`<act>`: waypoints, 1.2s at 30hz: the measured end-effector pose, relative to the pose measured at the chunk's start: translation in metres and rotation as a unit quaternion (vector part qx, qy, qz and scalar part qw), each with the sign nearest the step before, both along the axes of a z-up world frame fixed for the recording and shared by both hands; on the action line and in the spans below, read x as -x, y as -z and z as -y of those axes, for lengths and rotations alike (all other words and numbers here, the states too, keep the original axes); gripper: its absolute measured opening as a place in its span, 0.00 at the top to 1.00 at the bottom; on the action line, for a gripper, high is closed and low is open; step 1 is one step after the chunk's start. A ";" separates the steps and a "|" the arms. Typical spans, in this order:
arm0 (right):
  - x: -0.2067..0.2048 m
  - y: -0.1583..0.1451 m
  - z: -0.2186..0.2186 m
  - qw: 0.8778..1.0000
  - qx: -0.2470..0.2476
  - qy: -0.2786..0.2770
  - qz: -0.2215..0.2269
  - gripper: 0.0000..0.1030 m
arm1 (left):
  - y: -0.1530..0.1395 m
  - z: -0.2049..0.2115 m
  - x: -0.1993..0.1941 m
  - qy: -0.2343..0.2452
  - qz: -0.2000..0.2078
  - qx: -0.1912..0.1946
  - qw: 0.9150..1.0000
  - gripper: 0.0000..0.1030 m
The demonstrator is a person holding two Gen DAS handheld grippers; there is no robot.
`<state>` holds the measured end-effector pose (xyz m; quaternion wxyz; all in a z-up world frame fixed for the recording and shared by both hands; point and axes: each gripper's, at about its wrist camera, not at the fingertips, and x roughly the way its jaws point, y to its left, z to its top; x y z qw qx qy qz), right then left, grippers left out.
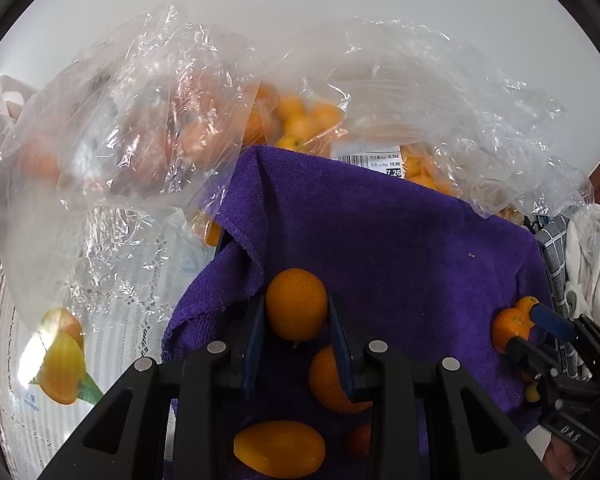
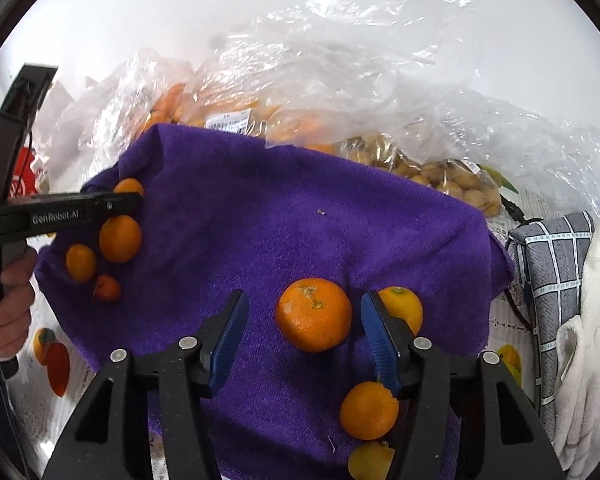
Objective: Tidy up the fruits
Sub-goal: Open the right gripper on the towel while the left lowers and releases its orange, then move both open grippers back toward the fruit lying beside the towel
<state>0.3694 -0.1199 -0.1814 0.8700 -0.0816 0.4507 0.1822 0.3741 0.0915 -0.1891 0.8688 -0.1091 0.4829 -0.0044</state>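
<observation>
Fruits lie on a purple towel (image 2: pixel 260 208). Pinched between the blue pads of the left claw (image 1: pixel 297 312) is a small orange (image 1: pixel 296 304). More small oranges (image 1: pixel 332 376) sit just under and behind it.

The right claw (image 2: pixel 304 320) is spread wide. A round mandarin (image 2: pixel 314 314) sits between its pads, close to the right one, not squeezed. A yellow fruit (image 2: pixel 404 308) is just past the right pad.

White letters on the left claw's side read "GenRobot.AI" (image 2: pixel 56 216).

Beyond both claws are clear plastic bags (image 1: pixel 140 120) of fruit. A white price label (image 1: pixel 372 162) shows "7.26". A grey checked cloth (image 2: pixel 552 272) lies to the right.
</observation>
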 end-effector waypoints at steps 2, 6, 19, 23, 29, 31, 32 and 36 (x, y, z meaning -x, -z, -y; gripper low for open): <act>-0.001 -0.004 0.006 1.000 -0.007 0.011 0.006 0.42 | 0.000 -0.001 0.001 0.000 -0.001 0.000 1.000 0.71; 0.000 -0.010 0.012 0.999 -0.018 0.021 0.020 0.42 | -0.003 -0.002 0.001 0.007 -0.002 0.012 1.000 0.69; 0.013 -0.045 0.023 0.995 -0.014 0.064 0.073 0.42 | -0.044 -0.003 0.014 0.011 0.049 0.017 0.999 0.53; 0.025 -0.056 0.028 0.995 -0.022 0.075 0.062 0.42 | -0.069 0.002 0.034 0.025 0.088 0.014 0.996 0.53; 0.067 -0.073 0.033 0.995 0.012 0.062 0.076 0.42 | -0.111 0.011 0.064 0.034 0.132 0.023 0.990 0.53; 0.082 -0.076 0.032 0.995 0.022 0.061 0.078 0.42 | -0.122 0.011 0.080 0.033 0.149 0.028 0.988 0.53; 0.087 -0.076 0.032 0.994 0.026 0.062 0.080 0.42 | -0.126 0.010 0.088 0.032 0.157 0.027 0.987 0.53; 0.112 -0.075 0.033 0.994 0.026 0.069 0.083 0.42 | -0.127 0.003 0.118 0.042 0.158 0.005 0.987 0.53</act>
